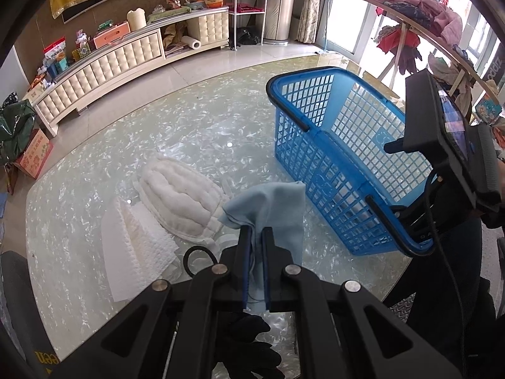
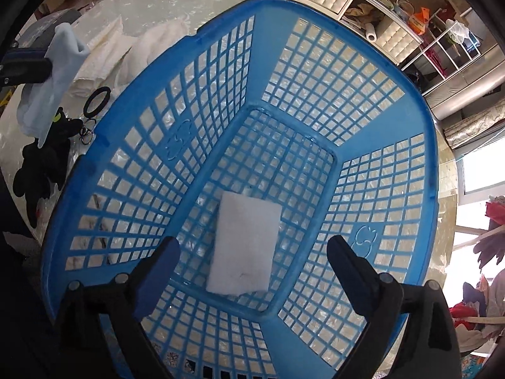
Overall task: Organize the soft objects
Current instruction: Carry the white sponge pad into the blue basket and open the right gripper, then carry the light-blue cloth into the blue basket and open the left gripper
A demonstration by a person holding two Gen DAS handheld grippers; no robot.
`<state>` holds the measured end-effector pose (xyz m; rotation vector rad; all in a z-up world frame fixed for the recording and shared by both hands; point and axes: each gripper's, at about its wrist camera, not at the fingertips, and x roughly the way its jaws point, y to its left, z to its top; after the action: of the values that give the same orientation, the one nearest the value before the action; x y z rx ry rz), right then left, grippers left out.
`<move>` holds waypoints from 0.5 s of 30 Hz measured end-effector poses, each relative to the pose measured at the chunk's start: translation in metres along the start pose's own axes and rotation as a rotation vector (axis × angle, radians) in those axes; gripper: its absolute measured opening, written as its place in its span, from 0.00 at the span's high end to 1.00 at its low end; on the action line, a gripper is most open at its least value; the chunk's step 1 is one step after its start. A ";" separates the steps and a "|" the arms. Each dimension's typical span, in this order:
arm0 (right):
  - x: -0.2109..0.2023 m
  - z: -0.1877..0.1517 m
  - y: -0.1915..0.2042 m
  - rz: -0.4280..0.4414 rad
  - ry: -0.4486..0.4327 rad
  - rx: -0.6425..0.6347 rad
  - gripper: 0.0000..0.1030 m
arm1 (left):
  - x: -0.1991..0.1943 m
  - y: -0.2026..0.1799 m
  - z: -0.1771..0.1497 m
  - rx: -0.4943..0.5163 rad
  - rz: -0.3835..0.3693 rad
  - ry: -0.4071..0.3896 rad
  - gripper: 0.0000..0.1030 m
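On the glossy, pearl-flecked table (image 1: 195, 132) stands a blue plastic basket (image 1: 318, 132), its walls and floor an open lattice of square holes under a solid rounded rim, with black handles folded down along that rim. From above, its only visible content is one flat white pad (image 2: 244, 248), rectangular and fuzzy like felt or wadding, lying on the lattice floor near one end. The right gripper (image 2: 252, 252) hangs over the basket pointing steeply down, its black, blue-padded jaws spread wide on either side of the pad, gripping nothing.

Beside the basket, the left gripper (image 1: 256, 243) has its jaws pinched together on a pale blue cloth (image 1: 271, 208), thin and soft, which rises in a crumpled fold above the fingertips and trails down between them. Just left of it on the table lies a puffy white quilted cushion (image 1: 180, 202), oval and ribbed in plump rows, partly resting on a flat white sheet (image 1: 135, 246) with a waffle-like embossed texture. A thin black ring (image 1: 197, 257) lies on the table just in front of the left gripper, and dark knitted gloves (image 2: 41, 170) sit heaped near the table's edge, outside the basket. Behind the table, a long cream cabinet (image 1: 110, 63) with tufted fronts curves along the wall.
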<state>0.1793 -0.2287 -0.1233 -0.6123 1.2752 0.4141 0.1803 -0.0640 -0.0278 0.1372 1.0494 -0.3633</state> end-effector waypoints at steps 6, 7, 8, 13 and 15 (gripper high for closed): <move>-0.005 0.001 -0.002 -0.002 -0.031 -0.002 0.08 | -0.011 0.001 0.006 -0.011 -0.027 -0.035 0.95; -0.008 0.000 -0.003 -0.003 -0.039 0.000 0.08 | -0.013 0.001 0.007 -0.010 -0.032 -0.041 0.95; -0.012 -0.001 -0.004 -0.003 -0.049 0.006 0.08 | -0.015 0.000 0.010 -0.008 -0.033 -0.051 0.95; -0.033 -0.006 -0.006 -0.018 -0.108 0.027 0.07 | -0.023 -0.017 0.019 0.024 -0.048 -0.070 0.95; -0.043 -0.010 -0.009 -0.024 -0.140 0.055 0.07 | -0.025 -0.027 0.023 0.039 -0.060 -0.077 0.95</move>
<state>0.1663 -0.2405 -0.0814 -0.5418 1.1408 0.3944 0.1780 -0.0899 0.0070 0.1255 0.9724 -0.4405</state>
